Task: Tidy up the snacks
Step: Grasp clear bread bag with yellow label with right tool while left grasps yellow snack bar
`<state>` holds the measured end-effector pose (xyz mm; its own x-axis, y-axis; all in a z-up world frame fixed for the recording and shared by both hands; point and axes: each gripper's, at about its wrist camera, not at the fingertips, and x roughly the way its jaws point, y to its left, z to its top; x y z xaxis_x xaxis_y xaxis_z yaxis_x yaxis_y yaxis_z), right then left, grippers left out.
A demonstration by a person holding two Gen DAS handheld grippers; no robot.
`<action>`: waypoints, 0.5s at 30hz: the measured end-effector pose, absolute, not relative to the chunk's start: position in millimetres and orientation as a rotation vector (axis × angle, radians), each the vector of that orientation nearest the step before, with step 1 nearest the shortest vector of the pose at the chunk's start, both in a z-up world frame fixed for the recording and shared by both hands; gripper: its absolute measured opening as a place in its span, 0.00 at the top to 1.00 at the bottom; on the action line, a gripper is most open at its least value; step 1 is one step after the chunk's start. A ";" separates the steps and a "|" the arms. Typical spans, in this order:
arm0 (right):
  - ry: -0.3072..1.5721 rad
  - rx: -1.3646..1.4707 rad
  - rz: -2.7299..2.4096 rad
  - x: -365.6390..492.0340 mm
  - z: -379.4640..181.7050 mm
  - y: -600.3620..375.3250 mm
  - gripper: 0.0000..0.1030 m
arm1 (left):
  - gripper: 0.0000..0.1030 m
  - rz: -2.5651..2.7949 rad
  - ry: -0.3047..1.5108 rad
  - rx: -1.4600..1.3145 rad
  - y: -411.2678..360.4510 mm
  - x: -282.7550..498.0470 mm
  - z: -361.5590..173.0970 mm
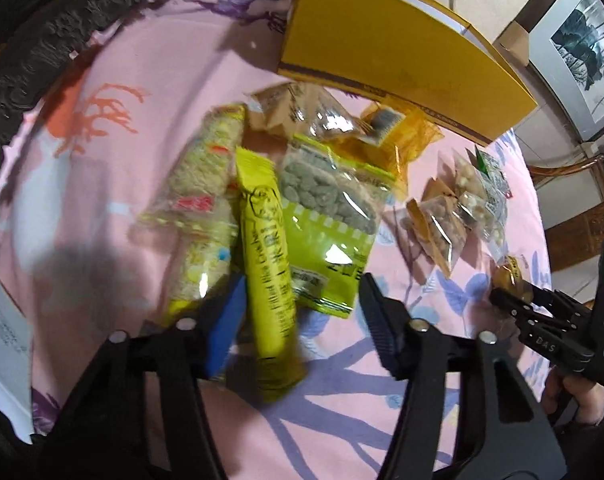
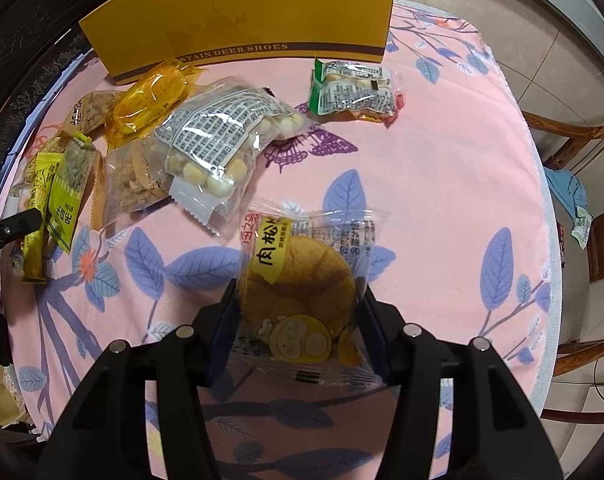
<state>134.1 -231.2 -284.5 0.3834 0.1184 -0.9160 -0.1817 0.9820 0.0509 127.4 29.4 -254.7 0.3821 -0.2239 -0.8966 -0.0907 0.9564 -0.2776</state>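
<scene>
Snacks are being sorted on a pink flowered counter (image 2: 441,184). The left claw (image 1: 302,320) is set astride the yellow stick pack (image 1: 268,272), its jaws partly apart; the blue pad looks to touch the pack's left side, while the black pad stands clear, so no firm grip is judged yet. The jaws should be centred on the pack and closed evenly, with the green bag (image 1: 333,236) beside it left undisturbed. The right claw (image 2: 298,316) is clamped on a wrapped round cake (image 2: 302,276). Further off, more packets are heaped before the yellow shoe box (image 2: 242,16), where the items are presumably to be placed.
</scene>
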 end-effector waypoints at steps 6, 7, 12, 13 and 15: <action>1.162 -0.063 0.193 134.5 -284.1 -231.2 0.45 | 0.52 -0.053 1.221 -0.319 31.9 132.9 -270.2; 1.162 -0.064 0.194 134.5 -284.0 -231.3 0.45 | 0.52 -0.052 1.222 -0.314 31.2 134.3 -270.1; 1.164 -0.073 0.197 134.9 -283.9 -231.1 0.45 | 0.68 -0.023 1.222 -0.295 30.4 138.3 -270.4; 1.164 -0.073 0.197 134.9 -283.8 -231.0 0.45 | 0.75 -0.011 1.224 -0.297 32.5 137.7 -270.9; 1.164 -0.079 0.194 135.1 -283.7 -230.1 0.46 | 0.78 -0.007 1.224 -0.315 37.2 135.9 -272.1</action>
